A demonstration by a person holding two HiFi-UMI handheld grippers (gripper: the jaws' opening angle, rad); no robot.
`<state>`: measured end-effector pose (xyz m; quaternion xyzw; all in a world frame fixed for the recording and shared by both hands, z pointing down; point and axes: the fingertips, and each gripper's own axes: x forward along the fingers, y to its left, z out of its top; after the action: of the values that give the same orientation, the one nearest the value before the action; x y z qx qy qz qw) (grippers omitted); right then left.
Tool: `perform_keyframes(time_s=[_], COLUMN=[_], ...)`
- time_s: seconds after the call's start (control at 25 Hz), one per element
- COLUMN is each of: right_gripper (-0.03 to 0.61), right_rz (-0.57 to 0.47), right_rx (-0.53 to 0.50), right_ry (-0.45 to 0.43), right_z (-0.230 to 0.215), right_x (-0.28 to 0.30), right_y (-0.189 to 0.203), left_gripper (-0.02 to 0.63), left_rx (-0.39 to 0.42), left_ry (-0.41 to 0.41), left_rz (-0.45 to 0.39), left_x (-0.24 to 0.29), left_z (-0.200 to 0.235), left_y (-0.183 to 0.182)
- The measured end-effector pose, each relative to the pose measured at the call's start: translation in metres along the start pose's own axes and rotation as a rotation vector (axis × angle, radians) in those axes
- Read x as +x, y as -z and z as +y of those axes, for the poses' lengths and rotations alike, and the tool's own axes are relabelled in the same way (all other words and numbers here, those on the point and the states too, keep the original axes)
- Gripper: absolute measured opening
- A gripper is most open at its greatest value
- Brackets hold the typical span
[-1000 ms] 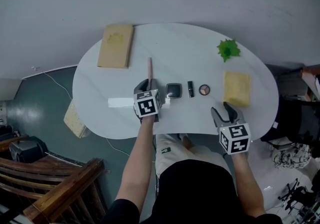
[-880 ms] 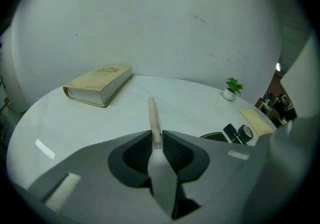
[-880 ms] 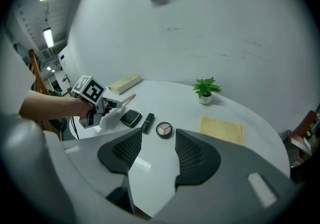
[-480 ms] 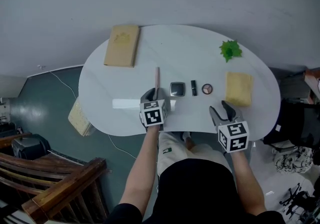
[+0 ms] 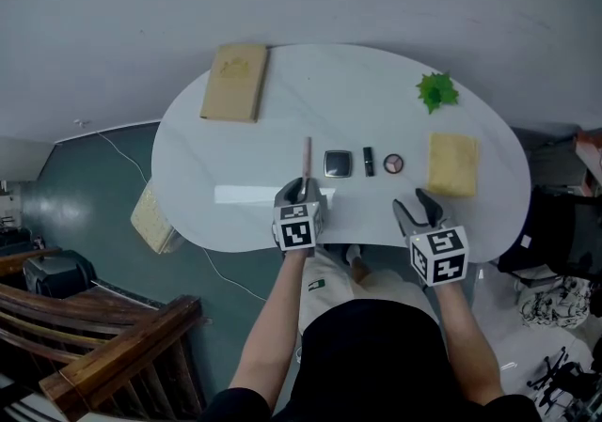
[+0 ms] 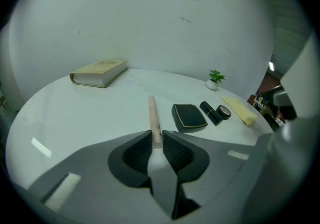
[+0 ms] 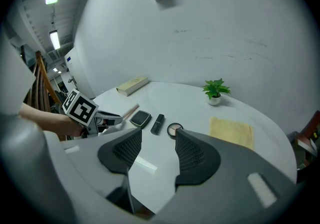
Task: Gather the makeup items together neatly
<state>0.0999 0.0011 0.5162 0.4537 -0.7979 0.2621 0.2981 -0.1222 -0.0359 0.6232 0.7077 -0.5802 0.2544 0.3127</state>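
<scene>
Left gripper: jaws narrow, clamped on the near end of a pale pink stick. The stick runs straight out from the jaws toward the far side of the surface. Can't tell whether its far end touches the top.

Head view: left gripper sits over the near part of the surface, about centre. The pink stick is just left of the square compact, close but apart. Row continues rightward: square compact, black tube, round compact, with small gaps and none touching. The tube lies lengthwise, parallel to the stick.

Right gripper: jaws wide apart with nothing between them, only bare surface below. Head view puts it at the near edge, in front of the round compact and clear of the row.

Further out: yellow cloth flat, just right of the round compact. Small green plant beyond the cloth near the far right edge. Tan book flat at the far left, well apart from the makeup.
</scene>
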Motion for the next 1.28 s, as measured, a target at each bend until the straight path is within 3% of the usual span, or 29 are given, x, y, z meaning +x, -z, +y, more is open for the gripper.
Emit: perform_keyframes(time_s=[1.28], right_gripper=[0.222], right_rz=[-0.006], right_rx=[0.010], right_ry=[0.002], right_z=[0.0034], right_x=[-0.0061], right_y=[0.0032], left_gripper=[0.076], left_rx=[0.014], left_ry=[0.029], left_rz=[-0.032], left_x=[0.0057], left_z=[-0.0090], left_y=[0.0064])
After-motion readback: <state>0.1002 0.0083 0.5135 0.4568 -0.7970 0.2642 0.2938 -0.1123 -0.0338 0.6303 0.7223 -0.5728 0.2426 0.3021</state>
